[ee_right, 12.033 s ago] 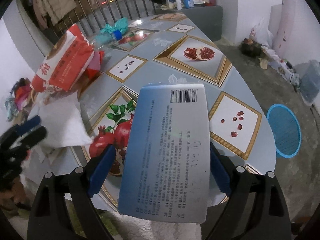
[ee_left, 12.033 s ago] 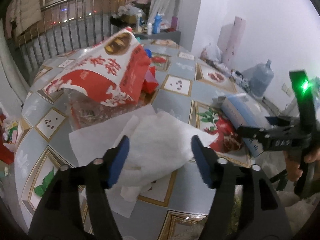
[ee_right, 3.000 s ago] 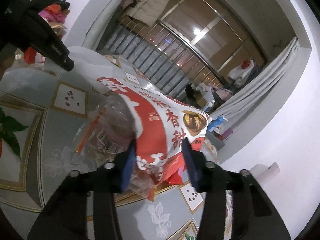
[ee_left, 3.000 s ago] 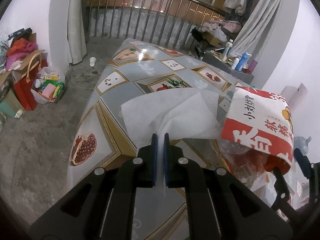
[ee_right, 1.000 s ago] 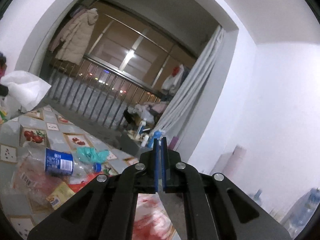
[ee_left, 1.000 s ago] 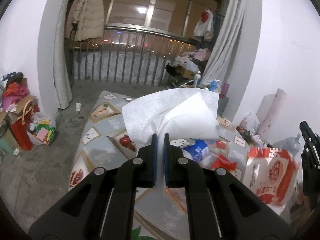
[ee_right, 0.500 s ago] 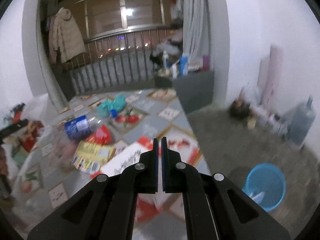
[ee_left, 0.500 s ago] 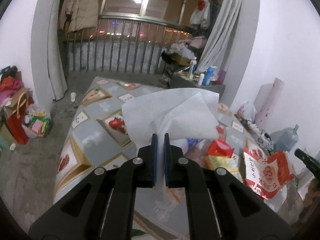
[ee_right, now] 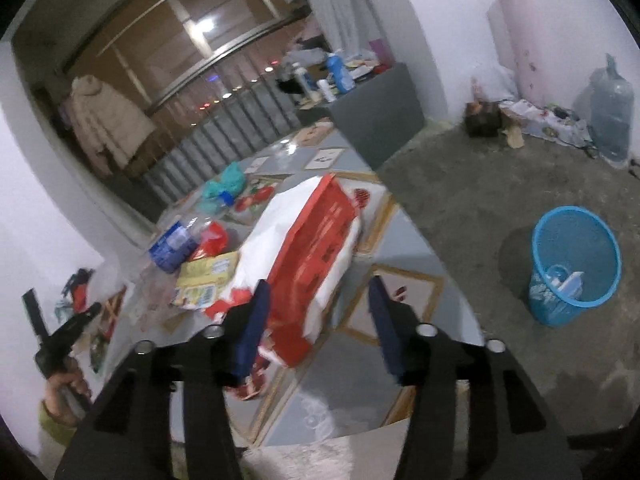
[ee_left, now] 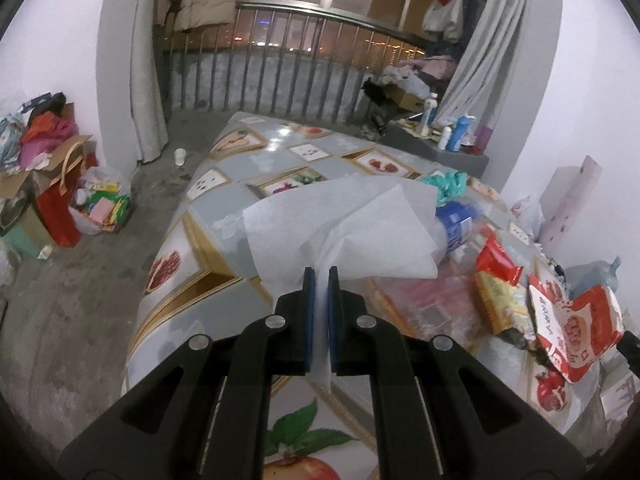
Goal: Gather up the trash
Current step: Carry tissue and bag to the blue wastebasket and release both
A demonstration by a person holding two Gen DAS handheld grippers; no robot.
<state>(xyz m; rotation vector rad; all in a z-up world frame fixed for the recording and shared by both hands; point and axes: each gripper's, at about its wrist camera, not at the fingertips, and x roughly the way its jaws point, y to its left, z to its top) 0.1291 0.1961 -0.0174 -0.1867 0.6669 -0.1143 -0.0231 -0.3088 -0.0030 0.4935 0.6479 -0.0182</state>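
My left gripper (ee_left: 319,280) is shut on a white tissue sheet (ee_left: 340,228), held above the near end of the patterned table (ee_left: 224,216). A red and white snack bag (ee_right: 312,256) lies at the table's right edge, also seen as the snack bag (ee_left: 576,332) in the left wrist view. My right gripper (ee_right: 320,324) is opening, with the bag's near end between its blue fingers (ee_right: 254,320); the pads do not press on it. On the floor to the right stands a blue mesh bin (ee_right: 576,264) holding a few pieces of trash.
On the table lie a blue-labelled plastic bottle (ee_left: 456,220), a red packet (ee_left: 500,260), a yellow packet (ee_right: 208,280) and a teal bag (ee_left: 448,184). Bags and boxes (ee_left: 48,200) crowd the floor at left. A grey cabinet (ee_right: 376,108) with bottles stands behind the table.
My right gripper swung down over the red and white bag and its jaws went from shut to apart. My left gripper sank toward the table, still holding the tissue.
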